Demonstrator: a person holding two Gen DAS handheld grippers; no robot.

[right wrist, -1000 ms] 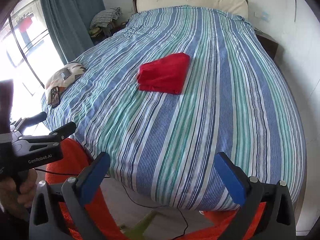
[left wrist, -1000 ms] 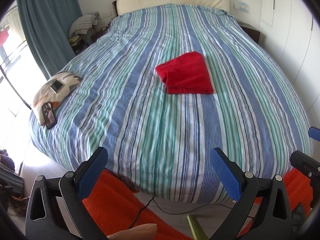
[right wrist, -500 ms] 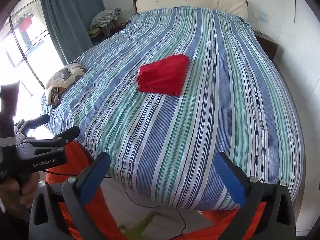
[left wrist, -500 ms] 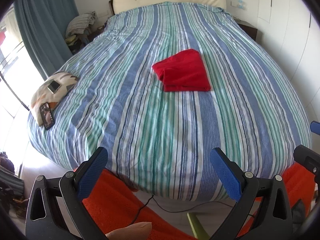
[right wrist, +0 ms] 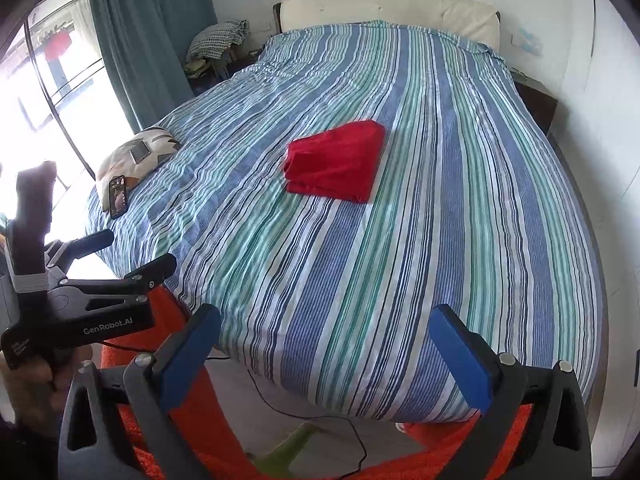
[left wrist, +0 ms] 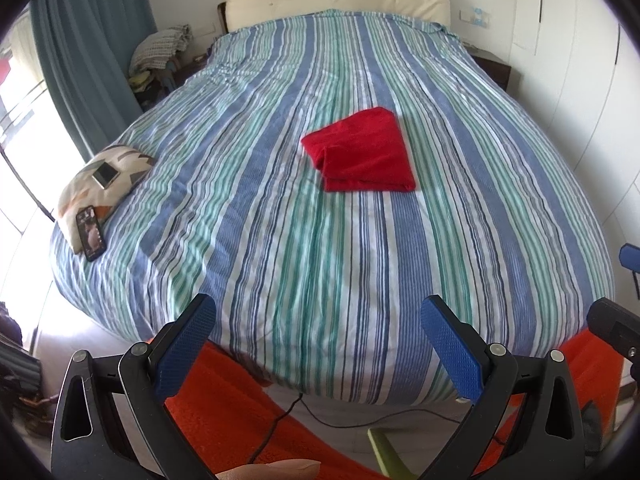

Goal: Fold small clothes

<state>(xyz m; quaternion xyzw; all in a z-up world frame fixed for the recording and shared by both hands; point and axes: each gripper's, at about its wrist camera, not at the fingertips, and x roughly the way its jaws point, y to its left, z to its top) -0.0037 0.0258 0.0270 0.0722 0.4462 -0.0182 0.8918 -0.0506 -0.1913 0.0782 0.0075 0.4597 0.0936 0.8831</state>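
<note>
Red cloth point(left wrist: 362, 152) lies folded into a neat, layered rectangle near mid-bed on the striped cover point(left wrist: 280, 220), flat, edges stacked. Left gripper point(left wrist: 316, 344) & right gripper point(right wrist: 328, 348): both spread wide, empty, well short of it.

Solid red cloth point(left wrist: 362, 152) dead ahead of both grippers, lying on a bedspread point(left wrist: 280, 220) striped blue, teal-green and white with thin dark lines. Royal-blue pads point(left wrist: 186, 344) on black fingers up close, bright orange rug point(left wrist: 224, 412) beneath them. Off to the left, a cream cushion point(left wrist: 100, 184) with grey and orange shapes, then a teal curtain point(left wrist: 92, 52); cream headboard point(left wrist: 340, 0) far ahead.
</note>
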